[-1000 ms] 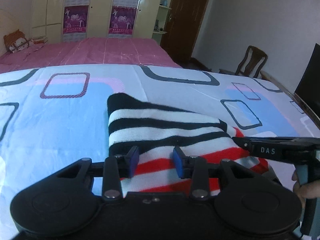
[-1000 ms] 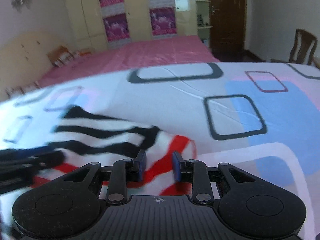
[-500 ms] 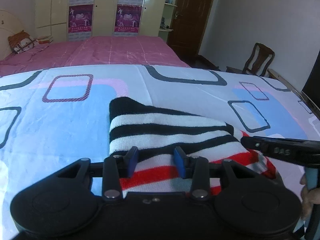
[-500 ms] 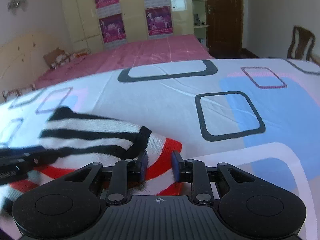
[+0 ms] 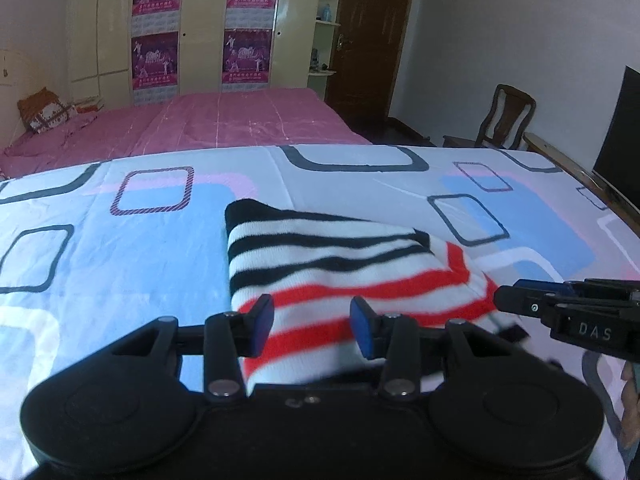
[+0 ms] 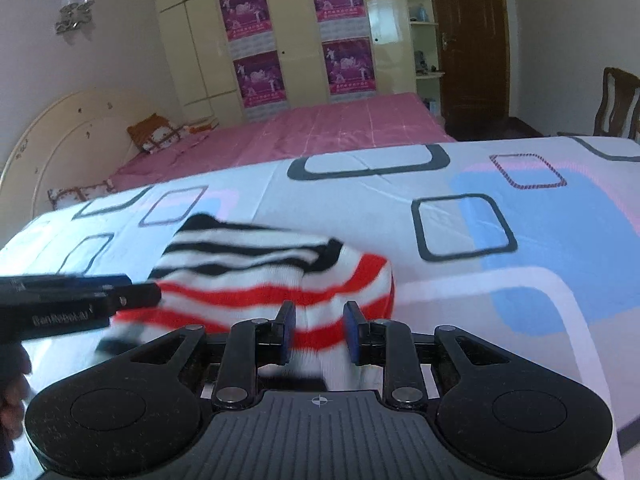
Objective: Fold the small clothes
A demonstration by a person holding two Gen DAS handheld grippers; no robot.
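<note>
A folded knit garment lies on the patterned sheet, black-and-white stripes at the far end and red-and-white stripes near me. My left gripper hovers over its near red-striped edge, jaws apart, pads not pressing the cloth. Its tip shows at the garment's left side in the right wrist view. My right gripper is open above the garment's near right part, with nothing clamped. Its tip sits by the garment's right edge. The garment's nearest edge is hidden under both gripper bodies.
The white sheet with blue, pink and dark squares spreads wide on both sides. Behind it lies a pink bed. A wooden chair, a dark screen and the bed's wooden rail stand at the right.
Both grippers have drawn back and up from the garment, so more of it shows ahead of the fingers. The garment itself has stayed in place on the sheet.
</note>
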